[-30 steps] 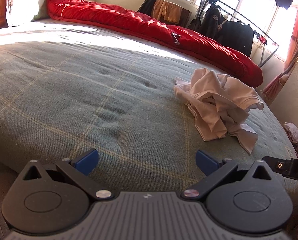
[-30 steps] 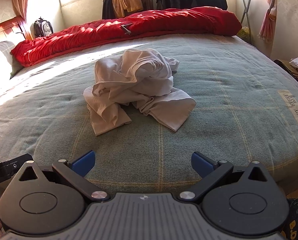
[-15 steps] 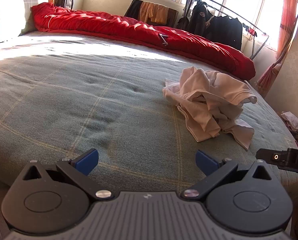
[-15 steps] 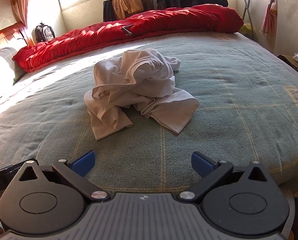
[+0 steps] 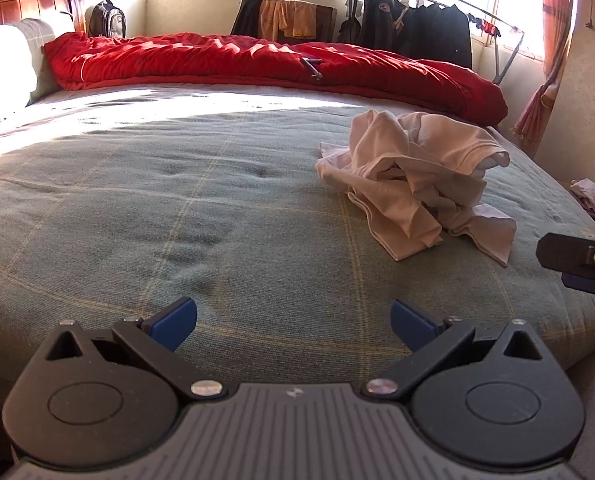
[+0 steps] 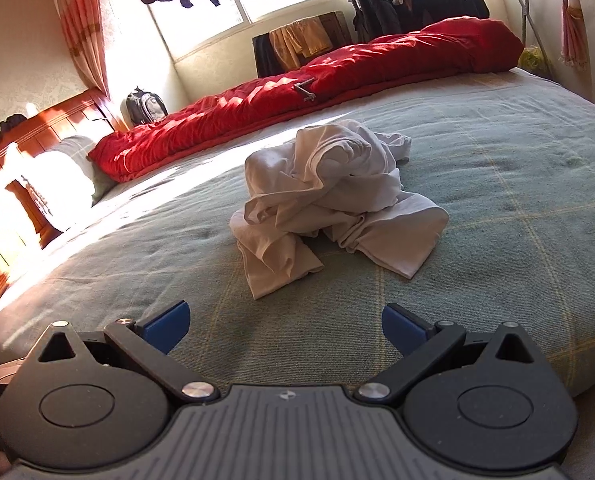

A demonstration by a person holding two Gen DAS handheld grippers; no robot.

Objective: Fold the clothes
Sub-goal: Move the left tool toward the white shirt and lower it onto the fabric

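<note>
A crumpled white garment [image 6: 333, 196] lies in a loose heap on a bed [image 6: 517, 184] covered by a grey-green blanket with thin yellow check lines. The heap sits toward the foot-end half of the bed, nearer the front edge than the far edge. Two flat ends of cloth spread out of the heap toward the front edge, so the pile runs roughly from the far edge to the front edge; beyond that, its long axis is hard to tell. A rolled red quilt [image 6: 337, 76] stretches along the far edge. The left gripper [image 5: 293, 326] hovers over the front edge, blue fingertips spread wide, holding nothing, with the garment [image 5: 417, 184] ahead to its right. The right gripper [image 6: 283, 326] is also spread wide and empty, facing the garment, not touching it.
</note>
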